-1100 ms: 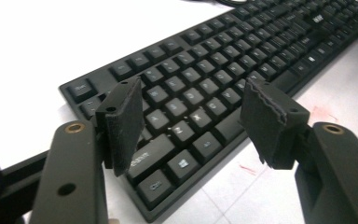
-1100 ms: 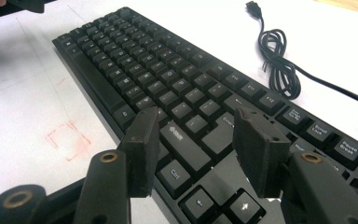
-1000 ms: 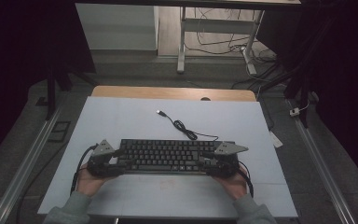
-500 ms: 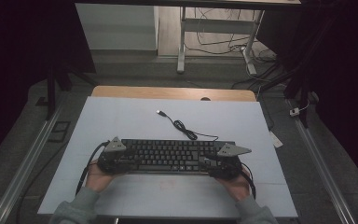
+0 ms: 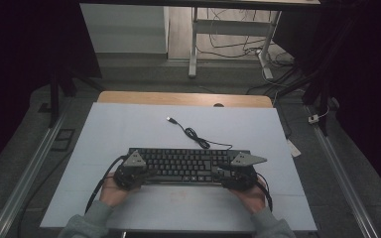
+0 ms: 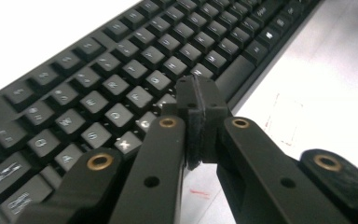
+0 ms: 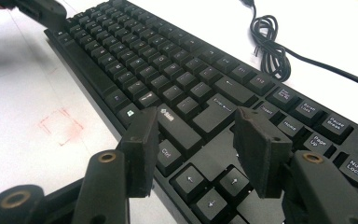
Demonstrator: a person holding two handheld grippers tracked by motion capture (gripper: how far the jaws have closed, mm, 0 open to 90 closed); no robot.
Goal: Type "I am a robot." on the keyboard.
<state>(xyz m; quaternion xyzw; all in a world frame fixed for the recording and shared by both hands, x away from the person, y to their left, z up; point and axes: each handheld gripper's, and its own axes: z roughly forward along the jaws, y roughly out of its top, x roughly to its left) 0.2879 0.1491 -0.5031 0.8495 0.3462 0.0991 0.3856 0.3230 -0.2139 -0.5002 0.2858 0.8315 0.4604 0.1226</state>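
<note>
A black keyboard (image 5: pixel 188 165) lies across the near half of the white table, and its coiled cable (image 5: pixel 193 134) runs off toward the far side. My left gripper (image 5: pixel 140 174) hovers over the keyboard's left end. In the left gripper view, the left gripper (image 6: pixel 196 93) has just closed; its pads meet with nothing between them, above the lower letter keys of the keyboard (image 6: pixel 121 70). My right gripper (image 5: pixel 230 176) is at the keyboard's right end. In the right gripper view, the right gripper (image 7: pixel 193 135) is open over the Ctrl and arrow keys of the keyboard (image 7: pixel 168 60) and grips nothing.
The white table top (image 5: pixel 129 124) ends in a wooden strip (image 5: pixel 178 98) at the far side. A faint red square mark (image 7: pixel 60 125) lies on the table in front of the keyboard. Metal rails run along both sides, and loose cables lie on the floor beyond.
My left gripper has slid to the right, from beside the keyboard's left end to over its keys. The right gripper and the keyboard have stayed put.
</note>
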